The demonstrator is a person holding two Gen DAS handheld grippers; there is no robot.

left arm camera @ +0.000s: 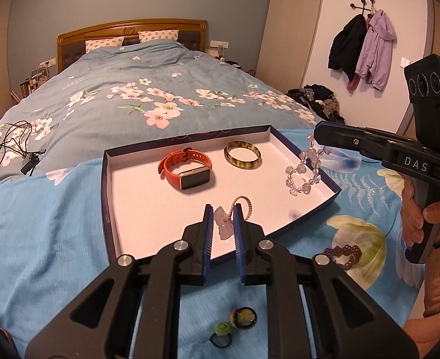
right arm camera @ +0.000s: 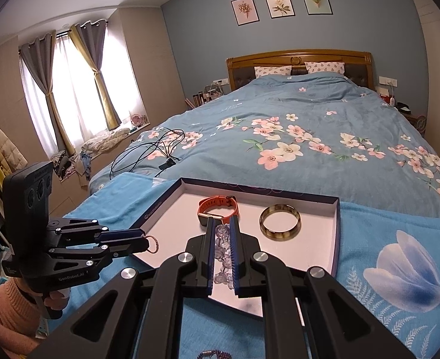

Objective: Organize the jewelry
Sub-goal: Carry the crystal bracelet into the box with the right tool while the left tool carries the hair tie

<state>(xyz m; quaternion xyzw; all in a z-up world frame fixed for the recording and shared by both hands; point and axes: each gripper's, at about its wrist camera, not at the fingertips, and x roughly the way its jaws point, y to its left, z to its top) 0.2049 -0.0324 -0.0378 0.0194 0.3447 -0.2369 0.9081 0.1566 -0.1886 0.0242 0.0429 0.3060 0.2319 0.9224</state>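
A shallow dark-blue tray (left arm camera: 104, 185) (right arm camera: 337, 233) with a white floor lies on the bed's blue cloth. In it rest an orange smartwatch (left arm camera: 187, 168) (right arm camera: 218, 206) and a mottled olive bangle (left arm camera: 243, 154) (right arm camera: 280, 222). My left gripper (left arm camera: 222, 212) (right arm camera: 144, 240) hovers over the tray's near edge, shut on a pink beaded bracelet with a pale pendant (left arm camera: 223, 224) (right arm camera: 153, 243). My right gripper (right arm camera: 222, 224) (left arm camera: 318, 135) is shut on a clear crystal bead bracelet (right arm camera: 222, 251) (left arm camera: 304, 173), which dangles over the tray's right rim.
On the cloth outside the tray lie a purple beaded bracelet (left arm camera: 343, 255) and two green flower rings (left arm camera: 241, 316). Black cables (left arm camera: 10, 143) (right arm camera: 157, 146) sprawl on the floral duvet to the left. A hand and pink sleeve (left arm camera: 423, 224) hold the right gripper.
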